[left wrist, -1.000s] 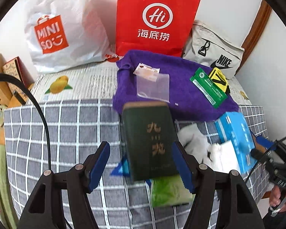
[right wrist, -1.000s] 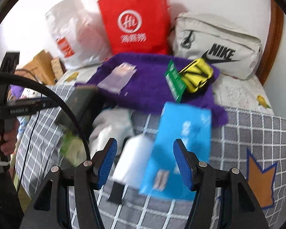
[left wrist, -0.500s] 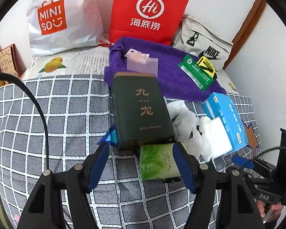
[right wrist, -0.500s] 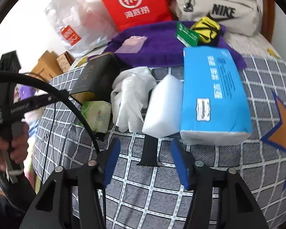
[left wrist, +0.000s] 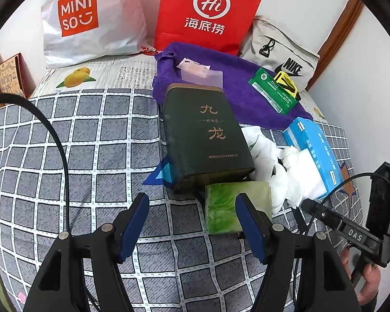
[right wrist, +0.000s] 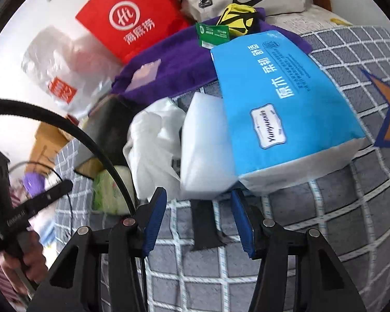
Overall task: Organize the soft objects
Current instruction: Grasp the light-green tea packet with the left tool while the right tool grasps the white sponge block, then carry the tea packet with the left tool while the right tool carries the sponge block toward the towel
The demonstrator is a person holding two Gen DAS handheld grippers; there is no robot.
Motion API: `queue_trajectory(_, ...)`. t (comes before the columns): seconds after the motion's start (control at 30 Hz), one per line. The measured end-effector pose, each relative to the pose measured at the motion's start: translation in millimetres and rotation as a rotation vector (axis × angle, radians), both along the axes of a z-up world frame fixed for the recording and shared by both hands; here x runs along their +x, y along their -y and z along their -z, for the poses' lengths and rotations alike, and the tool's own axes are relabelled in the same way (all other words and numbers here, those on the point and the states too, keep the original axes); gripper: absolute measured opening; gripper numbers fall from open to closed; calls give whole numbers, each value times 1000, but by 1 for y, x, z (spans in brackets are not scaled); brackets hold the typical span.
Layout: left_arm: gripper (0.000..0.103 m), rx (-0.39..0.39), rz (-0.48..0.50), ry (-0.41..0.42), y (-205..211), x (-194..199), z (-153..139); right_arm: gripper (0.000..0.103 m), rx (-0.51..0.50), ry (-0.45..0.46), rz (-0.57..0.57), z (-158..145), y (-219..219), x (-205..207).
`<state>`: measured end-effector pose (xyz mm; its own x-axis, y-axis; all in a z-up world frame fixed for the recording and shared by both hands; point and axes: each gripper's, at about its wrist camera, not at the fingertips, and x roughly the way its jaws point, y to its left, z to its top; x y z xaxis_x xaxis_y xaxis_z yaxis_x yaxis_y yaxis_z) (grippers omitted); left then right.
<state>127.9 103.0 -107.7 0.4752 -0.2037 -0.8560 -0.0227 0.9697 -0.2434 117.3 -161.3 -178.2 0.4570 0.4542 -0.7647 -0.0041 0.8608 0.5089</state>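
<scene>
Bright, even daylight fills both views, with soft shadows only under the dark box (left wrist: 208, 135). The left view is sharp. The right view is motion-blurred, most at its left edge. Fisheye bending curves the checked bedcover (left wrist: 91, 135), and black corners frame each picture.

Behind the purple towel (left wrist: 236, 78), the white bag (left wrist: 91, 18) reads "MINISO", the red bag (left wrist: 208, 10) "Hi", the grey pouch (left wrist: 280, 52) "NIKE"; the blue tissue pack (right wrist: 280, 104) reads "Yunyuexin".
</scene>
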Motion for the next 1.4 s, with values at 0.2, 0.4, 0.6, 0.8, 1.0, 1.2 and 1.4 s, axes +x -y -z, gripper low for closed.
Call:
queue_trajectory(0.2, 67, -4, 12, 8, 4, -3, 6, 31, 39, 44, 44, 0, -4, 3)
queue_trajectory(0.4, 67, 15, 25, 9, 9, -6, 9, 30, -55, 123, -31, -12, -10, -5)
queue_trajectory(0.6, 67, 15, 38, 7, 11, -13, 10, 30, -276, 143, -99, -17, -9, -23)
queue_trajectory(0.8, 67, -6, 58, 11, 21, -17, 10, 29, -328, 179, -165, -23, -9, -50)
queue_trajectory(1.0, 74, 15, 127, 8, 54, -11, 16, 29, -294, 217, -185, -37, -6, -55)
queue_trajectory(1.2, 79, 44, 115, -13, 69, -1, 32, 30, -278, 261, -194, -49, 0, -60)
queue_trajectory(1.4, 80, 73, 97, -35, 71, 10, 43, 30, -286, 272, -203, -51, 1, -57)
